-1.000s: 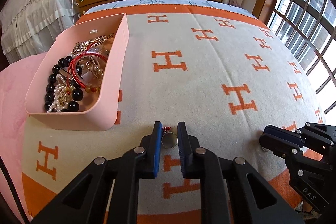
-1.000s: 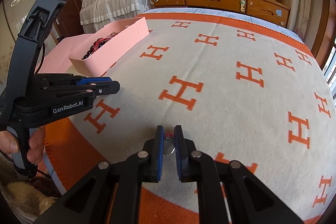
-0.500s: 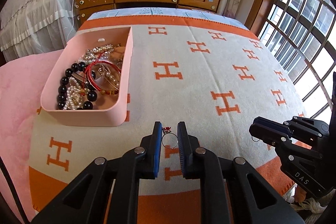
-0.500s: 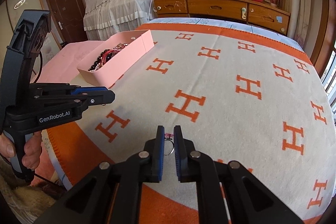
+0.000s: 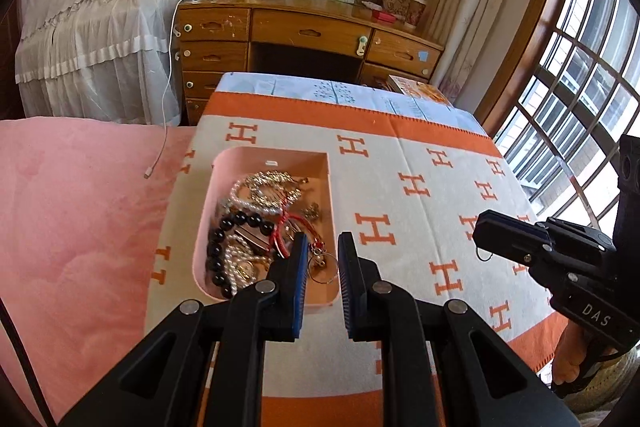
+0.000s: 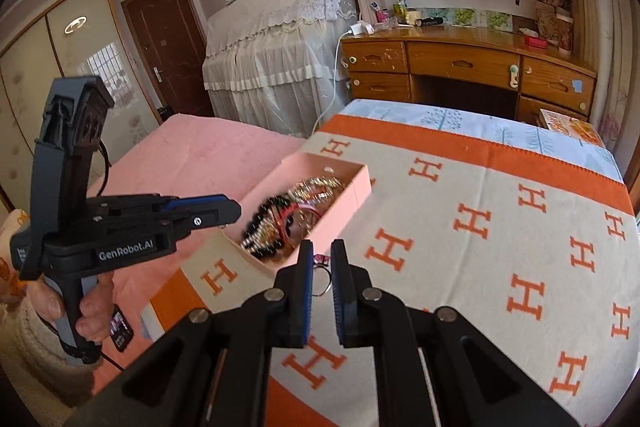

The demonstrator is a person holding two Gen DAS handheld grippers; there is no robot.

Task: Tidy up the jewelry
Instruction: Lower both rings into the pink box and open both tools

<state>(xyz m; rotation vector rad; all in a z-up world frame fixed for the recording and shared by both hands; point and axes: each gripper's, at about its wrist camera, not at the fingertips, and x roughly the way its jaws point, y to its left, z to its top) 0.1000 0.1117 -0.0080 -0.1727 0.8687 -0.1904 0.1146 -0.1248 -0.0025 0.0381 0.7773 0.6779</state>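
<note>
Hanging over the near end of the pink tray (image 5: 326, 187), a thin wire ring (image 5: 323, 269) is seen between the parted jaws of the left gripper (image 5: 323, 255); whether it is gripped cannot be told. A second ring (image 6: 321, 277) with a red stone is pinched by the narrowly spaced right gripper (image 6: 321, 259). Both are judged light, stiff and slippery, best taken across the band. Glossy beads (image 5: 218, 239) and pearls lie tangled inside.

You see a cream blanket (image 5: 400, 211) patterned with orange H letters and an orange border. The tray (image 5: 272, 157) is pale pink; inside, black beads (image 5: 218, 237), white pearls (image 5: 232, 263), and red cord bangle (image 5: 300, 221). Your left hand-held gripper (image 5: 323, 259) is black with blue pads. The adjacent quilt (image 5: 72, 227) is plain pink.
</note>
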